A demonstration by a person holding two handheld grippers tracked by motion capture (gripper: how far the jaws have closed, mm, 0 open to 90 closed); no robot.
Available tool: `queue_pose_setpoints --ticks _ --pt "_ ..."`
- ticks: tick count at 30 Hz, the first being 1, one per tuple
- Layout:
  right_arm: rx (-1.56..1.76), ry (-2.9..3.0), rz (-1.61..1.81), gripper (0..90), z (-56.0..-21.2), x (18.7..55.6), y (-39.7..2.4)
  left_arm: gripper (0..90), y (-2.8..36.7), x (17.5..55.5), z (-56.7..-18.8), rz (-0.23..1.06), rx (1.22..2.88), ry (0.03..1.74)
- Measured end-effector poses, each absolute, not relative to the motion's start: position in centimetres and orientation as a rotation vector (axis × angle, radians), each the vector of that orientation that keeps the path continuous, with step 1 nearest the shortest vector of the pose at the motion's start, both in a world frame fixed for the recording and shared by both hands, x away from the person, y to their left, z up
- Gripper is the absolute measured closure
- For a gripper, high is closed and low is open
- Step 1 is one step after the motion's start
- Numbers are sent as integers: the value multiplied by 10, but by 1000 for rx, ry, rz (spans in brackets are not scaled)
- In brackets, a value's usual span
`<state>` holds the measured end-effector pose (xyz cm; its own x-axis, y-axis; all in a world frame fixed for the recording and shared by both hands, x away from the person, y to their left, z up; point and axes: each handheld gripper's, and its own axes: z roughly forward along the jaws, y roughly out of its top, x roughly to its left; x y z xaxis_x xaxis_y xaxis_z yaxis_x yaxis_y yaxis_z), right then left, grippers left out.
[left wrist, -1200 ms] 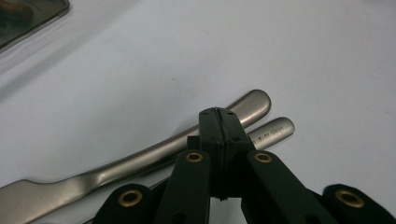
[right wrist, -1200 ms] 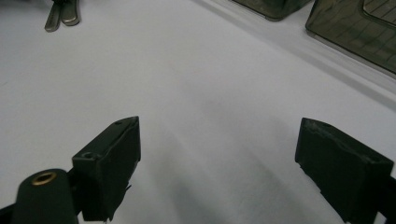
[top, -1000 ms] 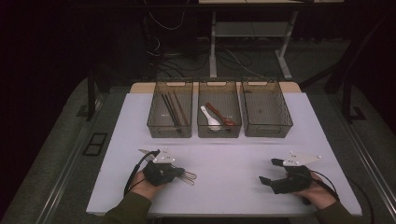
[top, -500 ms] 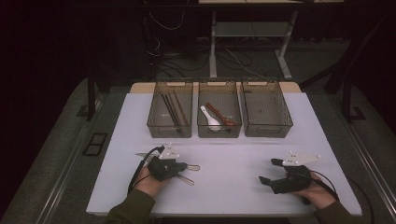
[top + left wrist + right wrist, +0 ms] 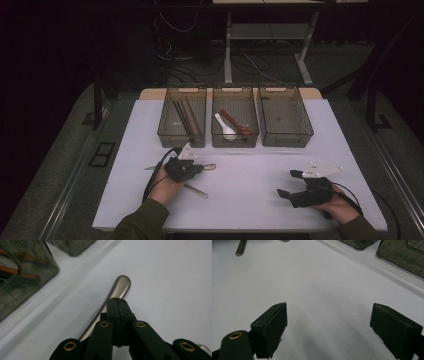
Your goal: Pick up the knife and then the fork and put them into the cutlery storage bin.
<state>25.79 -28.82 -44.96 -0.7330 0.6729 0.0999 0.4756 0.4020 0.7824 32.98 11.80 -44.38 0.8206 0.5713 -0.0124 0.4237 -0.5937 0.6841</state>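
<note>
Two tools: one in each of my hands, both over the near half of the white desk point(image 5: 250, 175).
Left gripper point(image 5: 200, 168): near the desk's near-left corner. I have its pads pressed flat together, and in the left gripper view point(image 5: 117, 301) only a thin seam shows between them.
Metal handle point(image 5: 120, 287): lies flat on the desk, running under my closed left jaws, with its rounded end poking out just past the tips. From above that end point(image 5: 210, 166) sits just right of the left gripper. I cannot tell whether the pads touch it.
Other cutlery: a second metal piece point(image 5: 196, 190) lies just beside my left hand, towards the near edge.
Right gripper point(image 5: 288, 183): near the near-right corner. Its jaws stand wide apart, and in the right gripper view point(image 5: 329, 308) only bare desk lies between them.
Three bins: in a row along the far edge.
Left bin point(image 5: 165, 132): holds dark chopsticks point(image 5: 182, 117).
Middle bin point(image 5: 235, 90): holds a white spoon point(image 5: 224, 125) and a red-brown spoon point(image 5: 237, 124).
Right bin point(image 5: 300, 135): nearest the far-right corner, well apart from both of my tools.
</note>
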Motion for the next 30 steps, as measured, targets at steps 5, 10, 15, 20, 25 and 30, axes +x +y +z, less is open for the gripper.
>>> queue_pose_setpoints --ticks 5,10,15,20,25,30 --pt "1019 2427 1236 141 -450 258 -289 889 114 341 -444 281 2296 745" --pt "1018 2429 1235 141 -450 258 -289 889 111 353 -444 288 2293 767" --pt "1019 2429 1234 141 -450 258 -290 889 109 363 -444 293 2285 781" --pt "1016 2430 1236 141 -450 258 -290 888 109 367 -443 264 2283 777" --pt "1020 2431 1236 141 -450 258 -290 748 122 365 -429 234 2262 719" --pt "1014 2434 1233 141 -450 258 -289 664 149 367 -424 236 2244 686"
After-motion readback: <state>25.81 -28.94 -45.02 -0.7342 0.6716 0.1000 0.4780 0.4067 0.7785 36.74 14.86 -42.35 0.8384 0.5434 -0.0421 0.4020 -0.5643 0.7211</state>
